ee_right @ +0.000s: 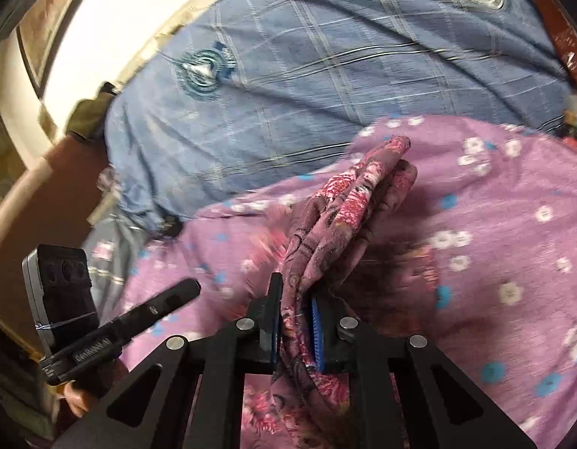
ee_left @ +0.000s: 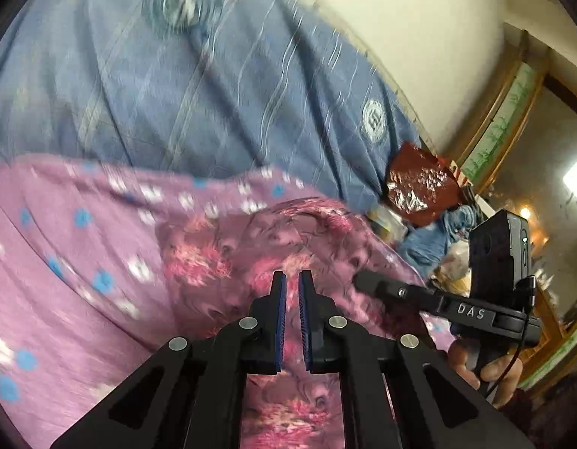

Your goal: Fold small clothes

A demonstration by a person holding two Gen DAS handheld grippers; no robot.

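Note:
A small garment of dark pink floral cloth (ee_left: 273,247) lies on a purple sheet with white and blue flowers (ee_left: 64,262). My left gripper (ee_left: 292,280) is just above the cloth with its blue pads nearly together and nothing between them. My right gripper (ee_right: 294,295) is shut on a bunched fold of the same floral cloth (ee_right: 348,209), which stands up past the fingertips. The right gripper also shows at the right of the left wrist view (ee_left: 367,280), and the left one at the left of the right wrist view (ee_right: 183,288).
A blue checked bedspread with round emblems (ee_left: 213,75) lies beyond the purple sheet. A shiny red bag (ee_left: 419,183) and a heap of blue cloth (ee_left: 438,239) sit at the bed's far end. A pale wall (ee_left: 400,18) and a wooden door frame (ee_left: 512,112) stand behind.

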